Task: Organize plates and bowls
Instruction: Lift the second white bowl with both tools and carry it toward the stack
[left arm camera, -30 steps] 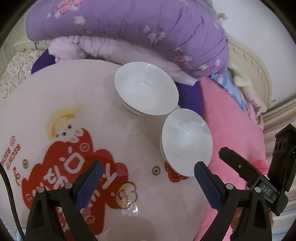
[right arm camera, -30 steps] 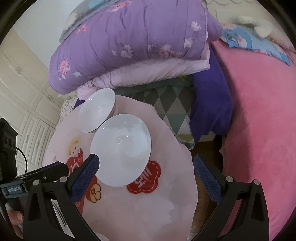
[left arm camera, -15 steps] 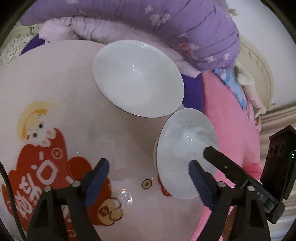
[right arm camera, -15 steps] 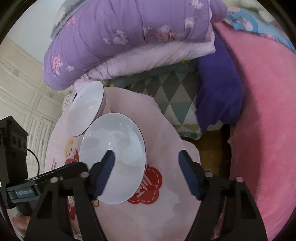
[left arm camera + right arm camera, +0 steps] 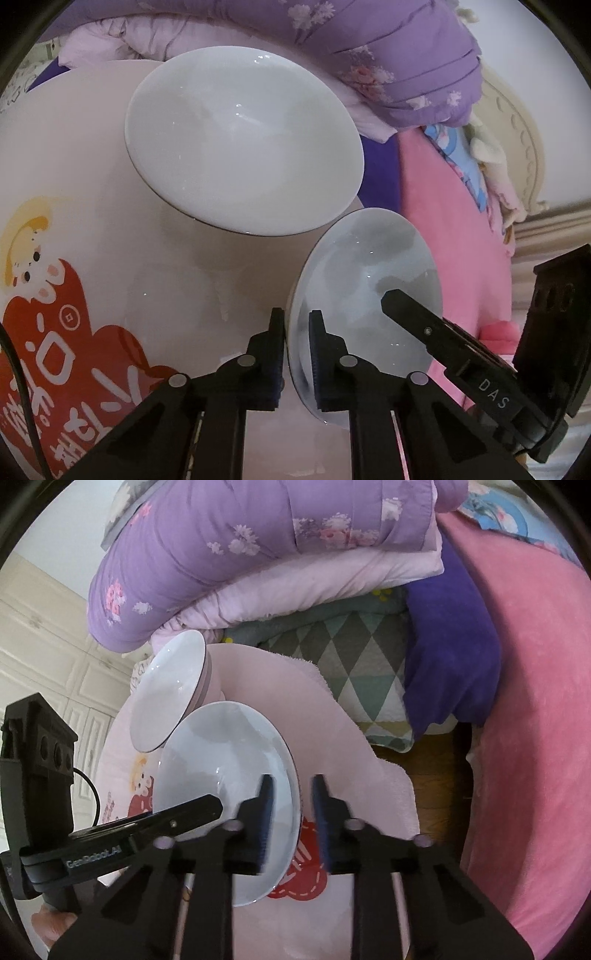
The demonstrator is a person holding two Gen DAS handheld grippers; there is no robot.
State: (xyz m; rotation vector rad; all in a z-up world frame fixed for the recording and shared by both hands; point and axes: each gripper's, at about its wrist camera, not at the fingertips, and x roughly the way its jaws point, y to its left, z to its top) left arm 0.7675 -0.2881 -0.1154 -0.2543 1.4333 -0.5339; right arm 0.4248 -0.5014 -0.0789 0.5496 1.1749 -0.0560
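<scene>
Two white bowls sit apart, unstacked, on the round pink table [image 5: 110, 258]: the near bowl [image 5: 369, 280] at lower right of the left wrist frame, the far bowl [image 5: 243, 147] at upper centre. Left gripper [image 5: 296, 354] and right gripper [image 5: 291, 812] each clench the near bowl's rim on opposite sides; stacking looks yet to come.

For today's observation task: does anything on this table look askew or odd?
Nothing is spilled or broken. One oddity: both hand-held grippers pinch the same near bowl, left hand-held gripper and right hand-held gripper on opposite rims. The far bowl sits alone.
</scene>
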